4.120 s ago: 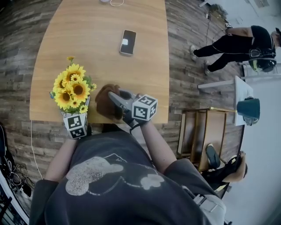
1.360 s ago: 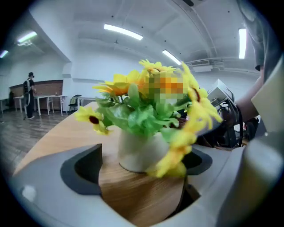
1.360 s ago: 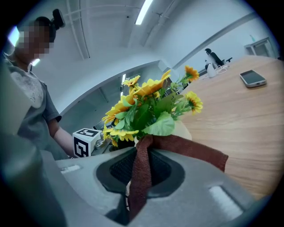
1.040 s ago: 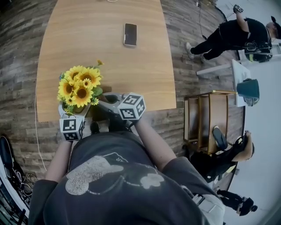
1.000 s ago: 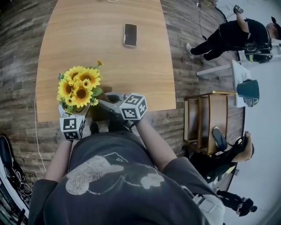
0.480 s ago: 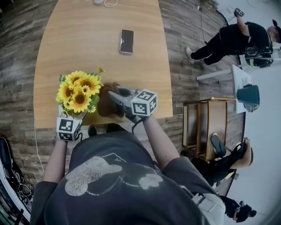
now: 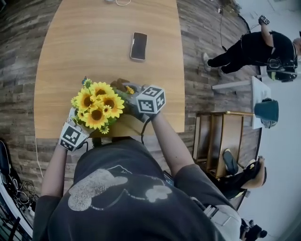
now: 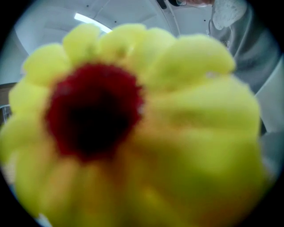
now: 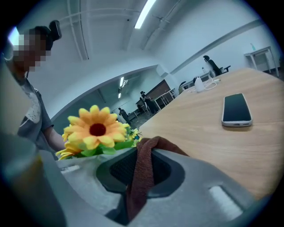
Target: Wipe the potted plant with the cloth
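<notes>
The potted plant (image 7: 97, 105), a bunch of yellow sunflowers, leans near the table's front edge. One bloom (image 8: 133, 128) fills the left gripper view. My left gripper (image 7: 75, 129) is under the blooms, which hide its jaws and the pot. Its jaws have just been closing, and the plant tips with it, so it grips the pot. My right gripper (image 7: 127, 90) is shut on the brown cloth (image 7: 121, 84), just right of the flowers. In the right gripper view the cloth (image 9: 155, 144) hangs pinched between the jaws (image 9: 140, 186), a sunflower (image 9: 97, 129) just beyond.
A black phone (image 7: 138, 45) lies further up the wooden table (image 7: 94, 37), also seen as the phone (image 9: 236, 110). A white cable (image 7: 123, 3) lies at the far edge. A wooden shelf unit (image 7: 218, 141) and a person (image 7: 254, 49) are right of the table.
The bouquet has tipped and shifted right, towards the cloth. The left gripper's cube has rolled. The right gripper and cloth have moved further onto the table, now beside the blooms.
</notes>
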Tool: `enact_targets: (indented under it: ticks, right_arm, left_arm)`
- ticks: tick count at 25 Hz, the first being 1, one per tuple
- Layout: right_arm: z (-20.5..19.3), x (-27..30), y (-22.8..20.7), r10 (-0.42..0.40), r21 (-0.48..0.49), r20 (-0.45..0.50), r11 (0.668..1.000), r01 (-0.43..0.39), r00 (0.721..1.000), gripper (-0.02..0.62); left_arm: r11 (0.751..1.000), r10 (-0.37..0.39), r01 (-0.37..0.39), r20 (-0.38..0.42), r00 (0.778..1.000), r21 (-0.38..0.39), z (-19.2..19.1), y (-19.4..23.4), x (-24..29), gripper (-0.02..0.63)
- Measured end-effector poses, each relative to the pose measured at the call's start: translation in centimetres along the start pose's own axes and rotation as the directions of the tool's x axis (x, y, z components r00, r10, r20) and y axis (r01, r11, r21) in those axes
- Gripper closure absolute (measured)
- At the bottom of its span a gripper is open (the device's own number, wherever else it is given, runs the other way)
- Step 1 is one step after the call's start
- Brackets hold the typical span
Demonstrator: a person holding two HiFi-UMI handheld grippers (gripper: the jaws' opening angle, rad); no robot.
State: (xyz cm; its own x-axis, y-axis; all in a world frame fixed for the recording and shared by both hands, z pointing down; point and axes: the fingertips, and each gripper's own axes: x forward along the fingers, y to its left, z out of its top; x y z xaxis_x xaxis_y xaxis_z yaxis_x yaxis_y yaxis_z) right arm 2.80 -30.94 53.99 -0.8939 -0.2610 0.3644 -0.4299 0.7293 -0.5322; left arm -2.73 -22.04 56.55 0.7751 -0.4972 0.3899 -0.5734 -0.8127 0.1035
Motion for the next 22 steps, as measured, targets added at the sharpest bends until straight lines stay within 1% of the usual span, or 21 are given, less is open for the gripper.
enact_targets:
  ticks: [4, 9, 17, 22]
  right_arm:
    - [0.4, 1.9, -0.5, 0.031, 0.009, -0.016, 0.999, -0.031, 0.999, 0.552]
    - [-0.3, 3.0, -0.4, 0.052, 0.004, -0.054, 0.999, -0.052, 0.997, 0.552]
    - [-2.0, 2.2, 0.5, 0.081, 0.019, -0.078, 0.997, -0.079, 0.994, 0.552]
    - [-3.2, 0.7, 1.2, 0.064, 0.043, -0.063, 0.997, -0.061, 0.996, 0.552]
  left_arm:
    - [0.999, -0.029, 0.029, -0.020, 0.999, 0.030, -0.2, 0.1, 0.1, 0.121]
    - [1.000, -0.018, 0.018, -0.010, 1.000, 0.022, -0.1, 0.1, 0.0, 0.120]
    - [1.000, 0.010, -0.010, 0.004, 1.000, -0.013, -0.3, 0.3, 0.1, 0.115]
    - [1.000, 0.013, -0.013, 0.010, 1.000, -0.025, -0.3, 0.4, 0.1, 0.114]
